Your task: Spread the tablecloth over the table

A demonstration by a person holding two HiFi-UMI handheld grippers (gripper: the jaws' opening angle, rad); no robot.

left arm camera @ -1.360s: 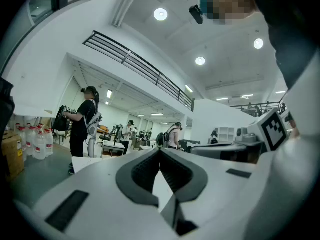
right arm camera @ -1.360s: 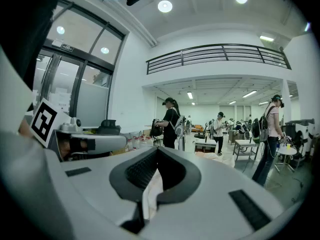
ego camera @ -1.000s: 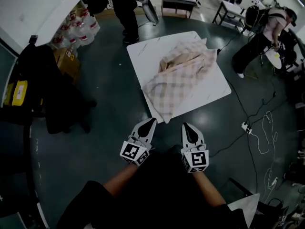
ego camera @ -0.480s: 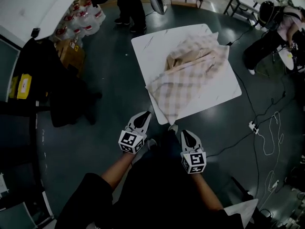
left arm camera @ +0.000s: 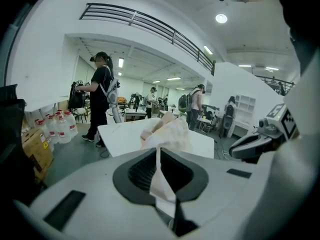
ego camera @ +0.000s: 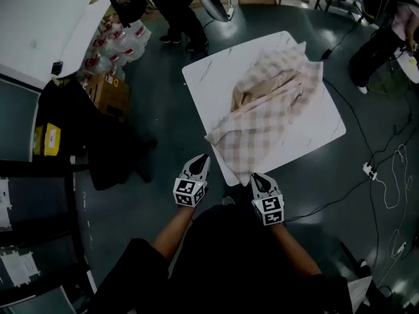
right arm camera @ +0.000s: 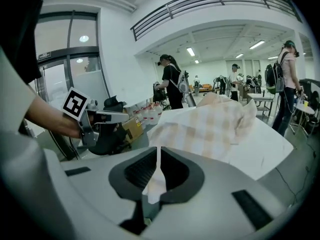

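Observation:
A beige checked tablecloth (ego camera: pixel 268 110) lies crumpled on the white marble table (ego camera: pixel 209 70), and one corner of it hangs over the near table corner. My left gripper (ego camera: pixel 201 157) is shut and empty, just left of that corner. Also shut and empty, my right gripper (ego camera: pixel 255 175) has its tip close under the hanging cloth corner. The left gripper view looks over shut jaws at the heaped cloth (left arm camera: pixel 167 129) and the tabletop (left arm camera: pixel 120 134), with the right gripper (left arm camera: pixel 235 151) at the side. The right gripper view shows the checked cloth (right arm camera: pixel 210 126) just ahead and the left gripper (right arm camera: pixel 125 116).
Water bottles (ego camera: pixel 124 41) and a cardboard box (ego camera: pixel 108 90) stand left of the table beside a dark draped chair (ego camera: pixel 105 142). One person (ego camera: pixel 173 5) stands at the far side, another (ego camera: pixel 380 38) at the right. Cables and a power strip (ego camera: pixel 370 170) lie on the floor at the right.
Both grippers have come down and forward to the table's near corner, and the table now sits closer in view. The jaws have stayed shut. The cloth has not moved.

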